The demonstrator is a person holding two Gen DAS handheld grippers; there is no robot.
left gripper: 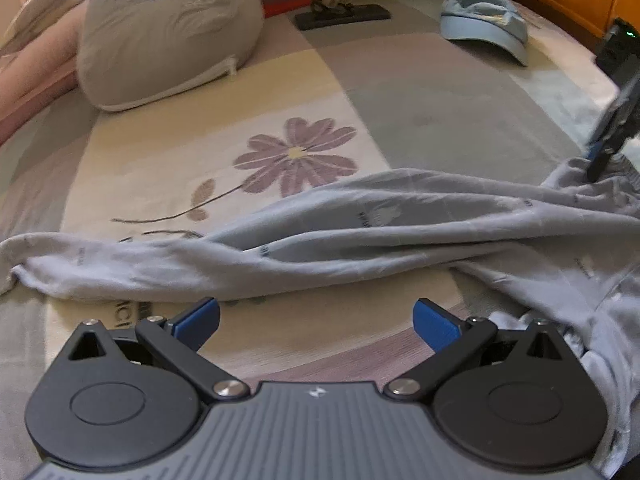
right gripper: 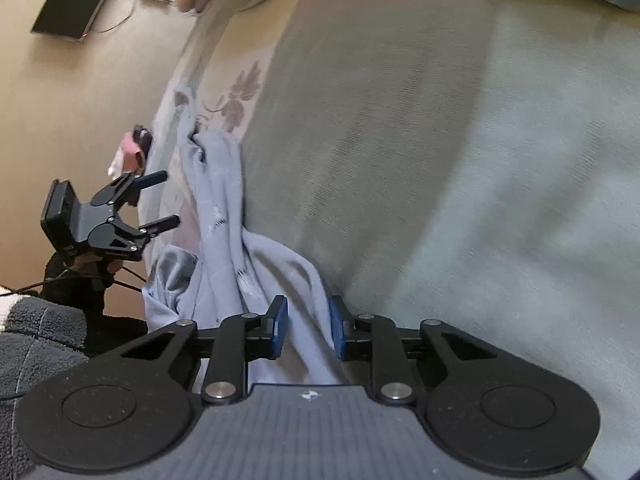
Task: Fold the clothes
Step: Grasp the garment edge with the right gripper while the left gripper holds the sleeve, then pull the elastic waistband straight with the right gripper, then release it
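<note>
- My left claw [left gripper: 316, 322] hangs with its blue pads [left gripper: 198, 318] spread wide apart and nothing between them; under the gap lies only the bedspread [left gripper: 280, 344]; the pads touch no cloth.
- Just beyond those tips the pale blue garment [left gripper: 360, 232] stretches in a long rumpled band from left to right across the near part of the bed; its right end bunches into a heap beside my left claw's right side.
- My right claw [right gripper: 308, 326] has its pads [right gripper: 280, 320] drawn narrow, with a fold of the garment [right gripper: 224, 200] running up between them; the cloth fills the gap and seems pinched, though blur leaves the contact a little uncertain.
- From the left view my right claw [left gripper: 600, 160] meets the garment's far right end.
- From the right view my left claw [right gripper: 158, 200] shows open at the bed's edge, near the garment's other end.
- Far across the bed sit a grey cushion [left gripper: 168, 28] on the left and a light blue cap [left gripper: 484, 20] on the right, well apart from the garment.
</note>
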